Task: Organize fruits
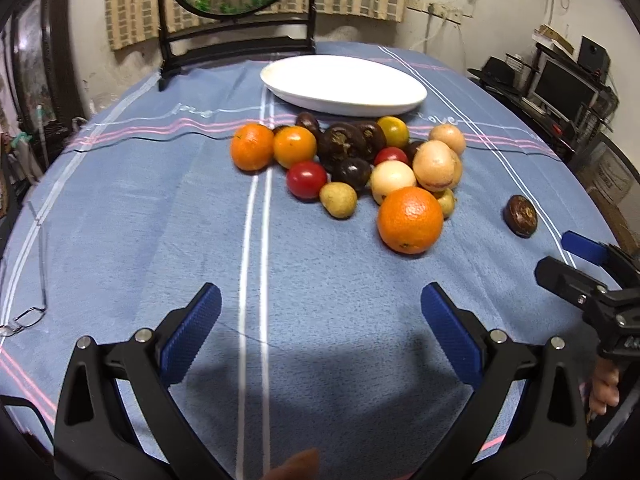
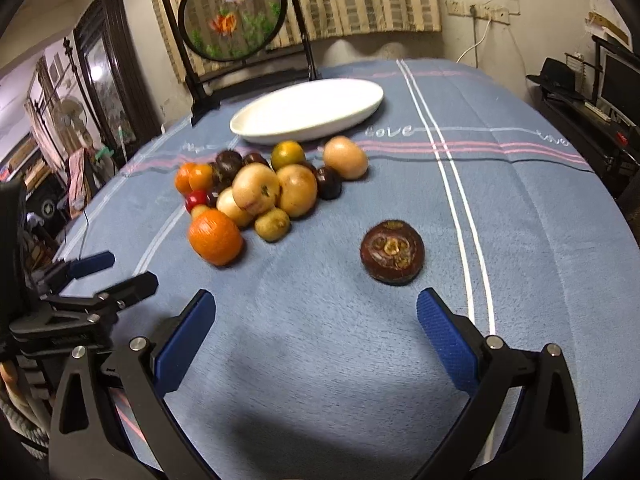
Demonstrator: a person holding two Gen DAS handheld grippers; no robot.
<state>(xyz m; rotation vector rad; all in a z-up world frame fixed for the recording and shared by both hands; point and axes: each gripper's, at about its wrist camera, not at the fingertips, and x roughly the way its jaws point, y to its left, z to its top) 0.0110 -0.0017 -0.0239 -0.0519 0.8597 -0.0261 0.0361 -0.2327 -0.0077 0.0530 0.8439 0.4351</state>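
Note:
A heap of fruits lies mid-table: oranges, red tomatoes, dark brown fruits and pale yellow ones. A big orange [image 1: 410,220] [image 2: 215,236] sits at its near edge. One dark brown fruit [image 1: 520,216] [image 2: 392,251] lies apart to the right. An empty white oval plate [image 1: 344,84] [image 2: 308,112] stands behind the heap. My left gripper [image 1: 320,328] is open and empty, short of the heap. My right gripper [image 2: 316,328] is open and empty, just short of the lone brown fruit; it also shows in the left wrist view [image 1: 568,256].
A blue striped tablecloth [image 1: 160,220] covers the round table. A dark framed round screen [image 1: 236,0] stands at the far edge behind the plate. Eyeglasses [image 1: 24,318] lie at the table's left edge. Shelves with a monitor [image 1: 564,88] stand to the right.

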